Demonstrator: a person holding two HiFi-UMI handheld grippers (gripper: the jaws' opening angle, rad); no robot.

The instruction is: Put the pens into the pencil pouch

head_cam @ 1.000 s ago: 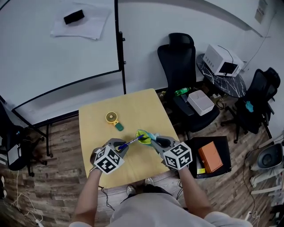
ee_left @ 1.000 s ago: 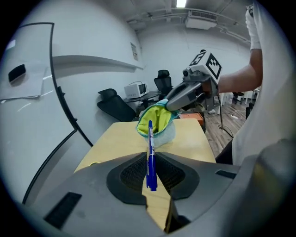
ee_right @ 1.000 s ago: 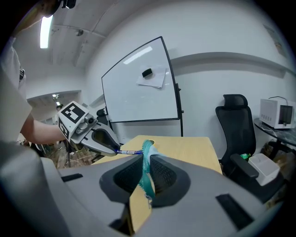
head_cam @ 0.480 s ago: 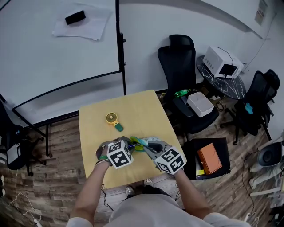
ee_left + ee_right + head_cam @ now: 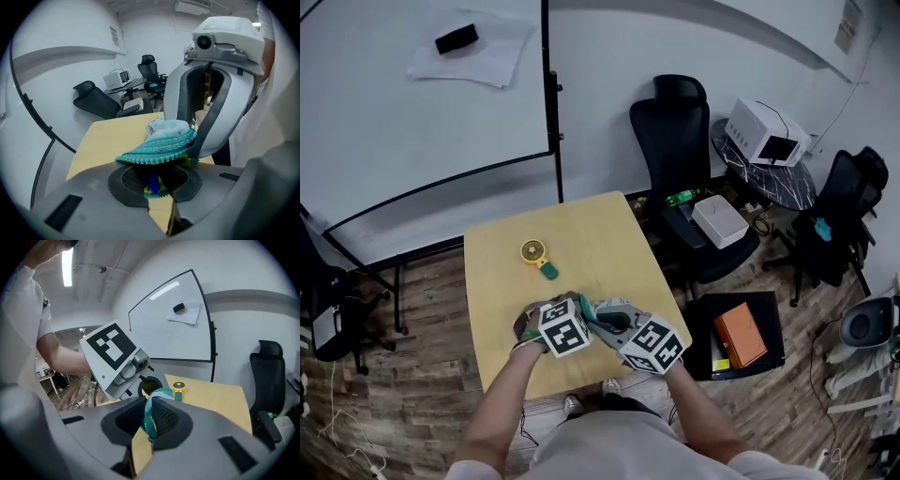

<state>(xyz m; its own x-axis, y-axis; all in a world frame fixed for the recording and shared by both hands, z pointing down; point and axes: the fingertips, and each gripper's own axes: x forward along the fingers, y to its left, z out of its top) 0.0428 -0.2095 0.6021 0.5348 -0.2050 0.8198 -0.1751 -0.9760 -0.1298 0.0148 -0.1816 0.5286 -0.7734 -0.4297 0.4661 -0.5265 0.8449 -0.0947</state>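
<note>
The teal pencil pouch (image 5: 598, 312) hangs between both grippers over the near half of the wooden table (image 5: 591, 234). My right gripper (image 5: 606, 319) is shut on the pouch's zipper edge (image 5: 150, 417). My left gripper (image 5: 581, 317) is shut on a blue pen (image 5: 152, 182). The pen's far end runs under the pouch's teal upper lip (image 5: 159, 151) into its open, yellow-lined mouth. The two grippers nearly touch; the right gripper (image 5: 213, 89) fills the left gripper view. From the head view the pen is hidden by the marker cubes.
A small yellow round gadget with a green handle (image 5: 535, 254) lies farther back on the table, also seen as the gadget (image 5: 178, 388). A black office chair (image 5: 675, 141) stands past the table's right corner. A whiteboard (image 5: 422, 94) stands behind.
My left gripper has moved right to the pouch, and the blue pen has gone from pointing at its mouth to entering it. Both grippers have come closer together and nearer to me.
</note>
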